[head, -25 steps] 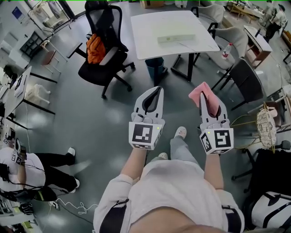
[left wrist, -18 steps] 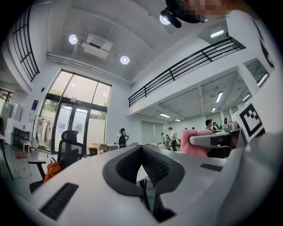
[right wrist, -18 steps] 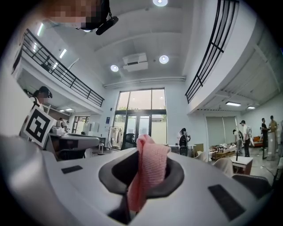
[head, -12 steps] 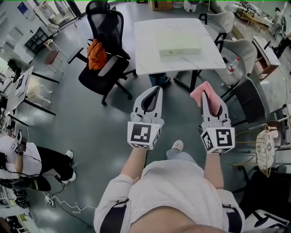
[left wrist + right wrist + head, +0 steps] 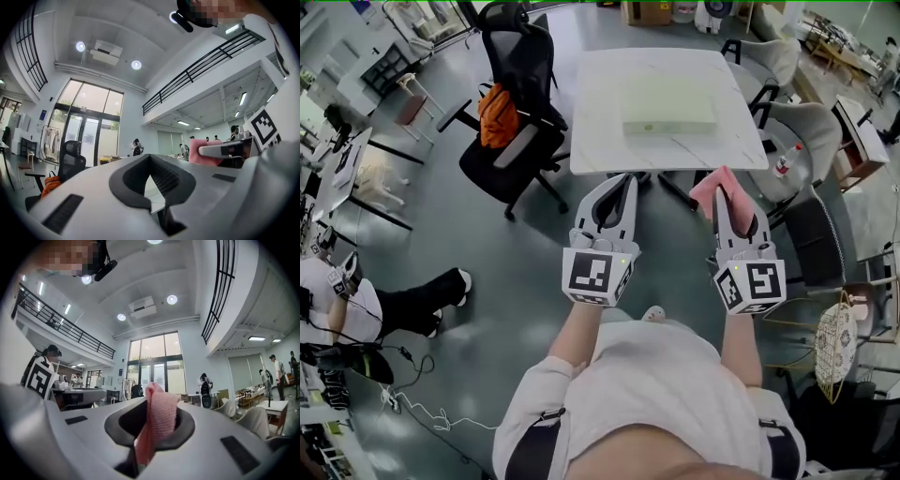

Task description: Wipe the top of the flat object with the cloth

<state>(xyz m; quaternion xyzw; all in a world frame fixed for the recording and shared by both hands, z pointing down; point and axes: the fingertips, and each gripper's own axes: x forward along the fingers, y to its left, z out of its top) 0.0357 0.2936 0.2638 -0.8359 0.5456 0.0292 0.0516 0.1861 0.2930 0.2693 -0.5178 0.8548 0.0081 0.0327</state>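
Observation:
A pale green flat box (image 5: 668,103) lies on the white table (image 5: 600,103) ahead of me in the head view. My right gripper (image 5: 728,195) is shut on a pink cloth (image 5: 713,187), held in the air just short of the table's near edge. That cloth (image 5: 157,420) hangs folded between the jaws in the right gripper view. My left gripper (image 5: 617,187) is shut with nothing in it, level with the right one. In the left gripper view its jaws meet, and the cloth (image 5: 202,154) shows at the right.
A black office chair (image 5: 514,112) with an orange bag (image 5: 495,114) stands left of the table. Grey chairs (image 5: 802,122) and a bottle (image 5: 785,161) are to the right. A seated person (image 5: 356,305) is at far left. A wicker object (image 5: 832,342) sits at lower right.
The table and the flat box have come nearer and lower in the head view as I walk toward them. Both grippers keep their pose, and the cloth stays gripped.

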